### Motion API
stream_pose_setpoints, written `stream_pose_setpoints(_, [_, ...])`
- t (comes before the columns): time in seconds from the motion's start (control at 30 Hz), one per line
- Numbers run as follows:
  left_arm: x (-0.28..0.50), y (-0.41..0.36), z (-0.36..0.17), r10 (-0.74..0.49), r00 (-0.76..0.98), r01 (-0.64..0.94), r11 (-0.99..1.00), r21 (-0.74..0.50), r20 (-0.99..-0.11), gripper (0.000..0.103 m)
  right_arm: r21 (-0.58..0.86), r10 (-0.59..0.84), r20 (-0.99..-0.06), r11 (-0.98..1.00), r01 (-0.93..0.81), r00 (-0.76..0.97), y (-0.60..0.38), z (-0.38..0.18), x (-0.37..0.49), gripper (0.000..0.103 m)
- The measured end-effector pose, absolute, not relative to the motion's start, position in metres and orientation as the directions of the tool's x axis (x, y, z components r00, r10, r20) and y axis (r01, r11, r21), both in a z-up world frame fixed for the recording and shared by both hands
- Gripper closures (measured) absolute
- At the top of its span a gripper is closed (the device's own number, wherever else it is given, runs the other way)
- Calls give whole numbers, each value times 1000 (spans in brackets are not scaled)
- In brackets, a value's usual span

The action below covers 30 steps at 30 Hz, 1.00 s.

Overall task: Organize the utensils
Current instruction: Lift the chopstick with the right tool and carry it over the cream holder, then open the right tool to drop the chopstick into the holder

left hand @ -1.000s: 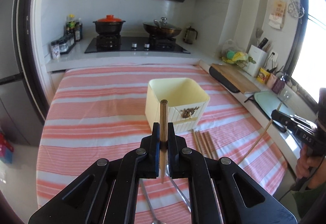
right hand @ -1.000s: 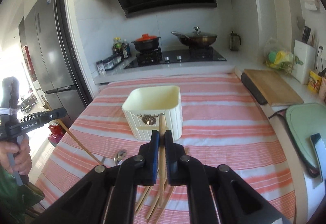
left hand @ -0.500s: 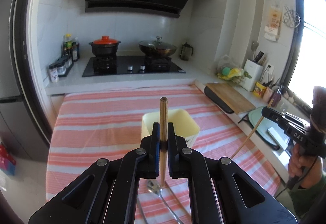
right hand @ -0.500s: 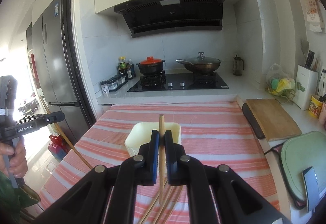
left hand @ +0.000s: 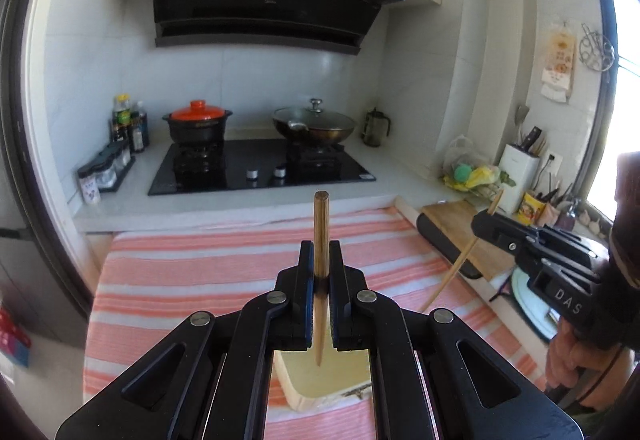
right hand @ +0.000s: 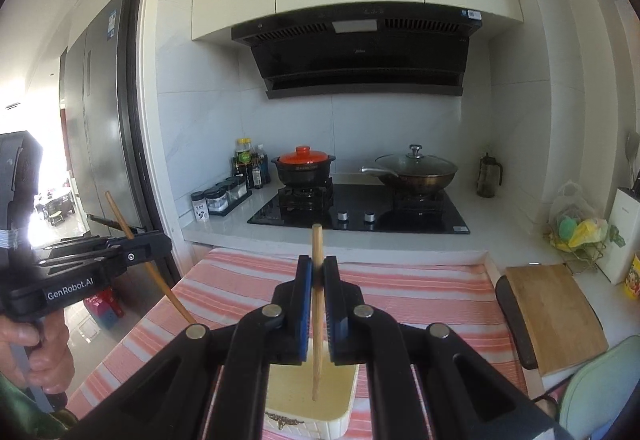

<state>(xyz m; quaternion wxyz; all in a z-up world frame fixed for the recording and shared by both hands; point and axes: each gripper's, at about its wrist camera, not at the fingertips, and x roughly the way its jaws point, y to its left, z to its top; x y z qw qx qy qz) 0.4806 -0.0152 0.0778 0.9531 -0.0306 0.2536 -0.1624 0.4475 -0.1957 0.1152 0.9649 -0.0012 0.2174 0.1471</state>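
Both grippers are clenched, each on a single wooden chopstick: the left gripper (left hand: 319, 272) pinches a dark-banded chopstick (left hand: 320, 240) that stands nearly upright between its pads, and the right gripper (right hand: 318, 280) pinches a paler chopstick (right hand: 317, 304) the same way. Beneath them the worktop (left hand: 192, 280), covered in a pink-and-white striped cloth, carries a cream utensil holder (left hand: 324, 380), which sits directly below each gripper, with the thin lower tip of each chopstick hanging over its open top and not touching it. At the far end a black stove (right hand: 360, 212) bears a pot with an orange lid (right hand: 304, 160) and a glass-lidded wok (right hand: 416, 168). A wooden cutting board (right hand: 556, 312) lies to the right of the cloth.
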Motion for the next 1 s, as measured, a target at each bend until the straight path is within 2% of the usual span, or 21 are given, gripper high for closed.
stream_pose_setpoints(0.23, [539,-32,9,-308,740,249,951,-181,-599,99,125,298,-610,951,-282,735,-190,39,519,97])
stream_pose_setpoints(0.37, [558,-40,-20,-293,695,236,956,-176,-657,98,151,308,-666,947,-282,679,-189,8,540,97])
stream_pose_setpoints(0.43, [565,-44,-29,-282,670,228,959,-171,-687,98,157,309,-678,947,-279,667,-189,0,545,93])
stream_pose_setpoints(0.47, [567,-43,-33,-276,657,218,960,-173,-702,91,154,304,-681,949,-275,666,-189,-1,546,93])
stream_pose_setpoints(0.5, [567,-41,-35,-276,648,211,961,-181,-710,76,153,301,-682,950,-272,666,-189,-1,546,85])
stream_pose_setpoints(0.53, [565,-39,-35,-273,648,203,962,-184,-711,68,155,302,-678,950,-271,670,-189,1,544,69])
stream_pose_setpoints(0.57, [560,-36,-33,-265,658,193,964,-183,-705,55,157,304,-668,950,-270,680,-191,4,541,63])
stream_pose_setpoints(0.6, [554,-31,-30,-257,670,185,966,-178,-697,50,153,303,-656,950,-271,691,-192,9,534,59])
stream_pose_setpoints(0.7, [533,-16,-22,-255,674,196,967,-165,-693,49,134,307,-642,947,-291,702,-196,22,513,59])
stream_pose_setpoints(0.83, [478,4,-20,-172,690,199,979,-44,-703,43,81,307,-643,938,-336,702,-205,28,461,59])
stream_pose_setpoints(1.0, [381,25,-51,-101,676,191,981,41,-730,38,13,277,-655,935,-355,704,-225,0,371,59])
